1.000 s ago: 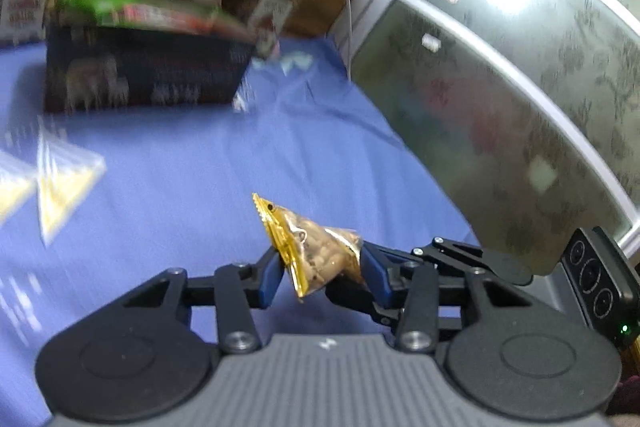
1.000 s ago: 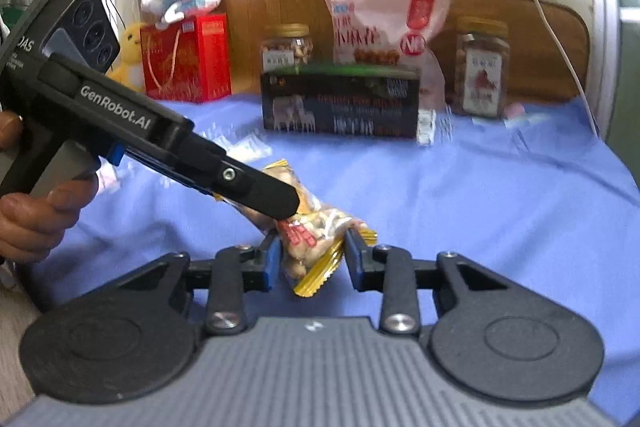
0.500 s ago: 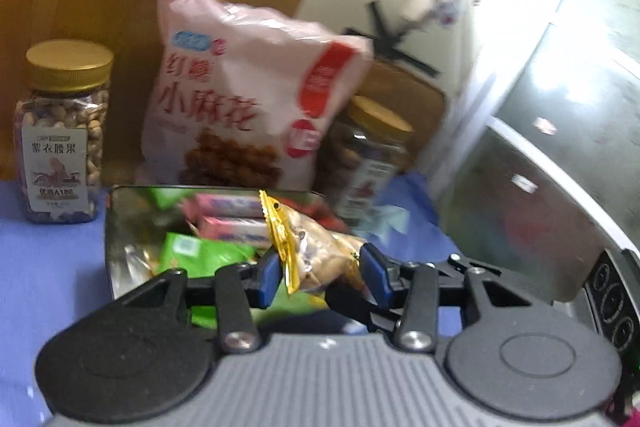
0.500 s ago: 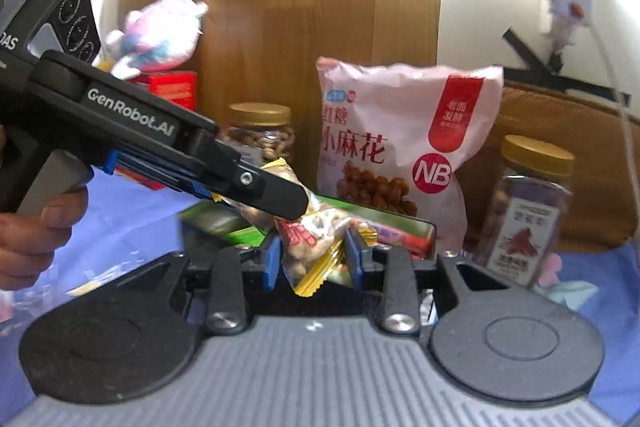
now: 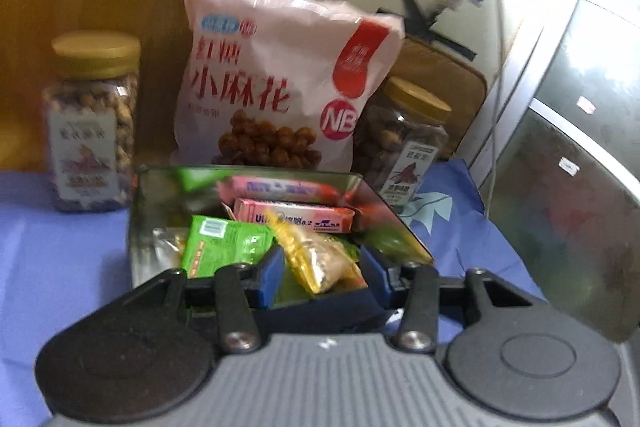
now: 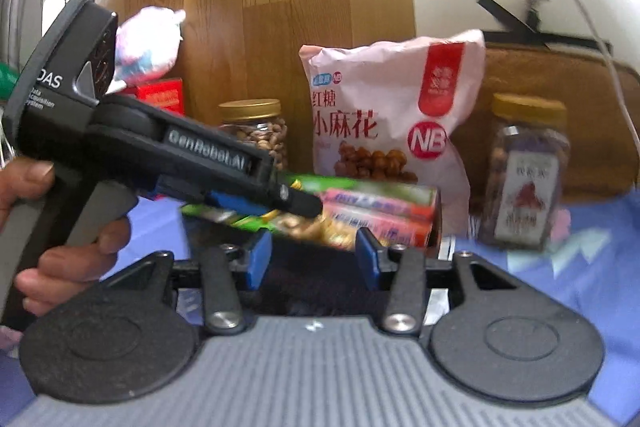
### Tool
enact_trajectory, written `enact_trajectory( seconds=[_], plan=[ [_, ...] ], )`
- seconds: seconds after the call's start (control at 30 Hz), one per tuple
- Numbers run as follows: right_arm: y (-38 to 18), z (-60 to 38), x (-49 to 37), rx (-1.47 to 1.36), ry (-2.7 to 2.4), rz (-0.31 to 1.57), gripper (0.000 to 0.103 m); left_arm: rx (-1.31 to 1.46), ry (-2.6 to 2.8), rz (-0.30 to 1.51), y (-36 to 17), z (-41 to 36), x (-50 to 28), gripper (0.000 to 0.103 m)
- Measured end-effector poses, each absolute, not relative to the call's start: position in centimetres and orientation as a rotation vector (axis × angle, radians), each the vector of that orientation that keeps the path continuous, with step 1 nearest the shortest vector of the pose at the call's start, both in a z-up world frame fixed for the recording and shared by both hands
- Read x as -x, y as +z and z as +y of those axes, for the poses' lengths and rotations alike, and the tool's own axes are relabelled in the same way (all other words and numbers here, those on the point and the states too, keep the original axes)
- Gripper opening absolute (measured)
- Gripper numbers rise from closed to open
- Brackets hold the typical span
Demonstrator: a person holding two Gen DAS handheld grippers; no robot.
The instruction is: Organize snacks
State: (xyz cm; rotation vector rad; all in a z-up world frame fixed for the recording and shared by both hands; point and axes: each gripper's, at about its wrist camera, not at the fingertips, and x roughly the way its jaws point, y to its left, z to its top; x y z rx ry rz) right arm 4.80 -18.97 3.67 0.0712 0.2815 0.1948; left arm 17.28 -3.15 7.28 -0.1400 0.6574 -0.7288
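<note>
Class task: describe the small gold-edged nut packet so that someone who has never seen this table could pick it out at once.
Find the big pink snack bag standing between two gold-lidded jars; directly before it sits an open metal tin. At the tin's near edge lies the gold-edged nut packet, between the left gripper's spread fingers. Its neighbours are a green packet and pink boxes; only it shows nuts through clear film.

"nb" on pink snack bag

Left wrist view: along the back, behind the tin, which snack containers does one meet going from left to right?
Nut jar with gold lid → big pink snack bag → second gold-lidded jar.
</note>
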Motion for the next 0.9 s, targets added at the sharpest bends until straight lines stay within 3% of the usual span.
enact_trajectory(
  seconds=[0.3,0.43,0.53,0.63,0.7,0.73,0.77,0.83,0.9],
  plan=[
    [0.1,-18.8,2.5,-0.316,0.056,0.341,0.056,0.076,-0.630,0.599,7.7,-0.6,-9.6,0.047],
    [0.0,-19.7,4.7,-0.425,-0.048,0.307,0.080,0.039,-0.602,0.615,6.6,-0.2,-6.1,0.051],
    [0.4,-20.0,6.0,-0.453,-0.068,0.310,0.081,0.005,-0.592,0.630,5.9,0.1,-4.1,0.052],
    [0.3,-19.8,7.2,-0.499,-0.048,0.310,0.091,-0.014,-0.580,0.656,5.1,0.4,-2.3,0.058],
    [0.1,-19.4,7.8,-0.517,-0.025,0.316,0.092,-0.027,-0.570,0.672,4.6,0.5,-1.5,0.060],
    [0.0,-19.1,8.0,-0.518,-0.015,0.323,0.093,-0.035,-0.564,0.680,4.4,0.6,-1.1,0.064],
    [-0.1,-18.8,8.1,-0.516,-0.009,0.329,0.093,-0.043,-0.552,0.687,4.2,0.6,-0.7,0.081],
    [-0.3,-18.2,8.4,-0.506,0.005,0.348,0.095,-0.051,-0.525,0.677,3.9,0.8,0.1,0.095],
    [-0.3,-17.8,8.6,-0.501,0.006,0.359,0.096,-0.070,-0.495,0.663,3.8,1.0,0.8,0.095]
  ],
)
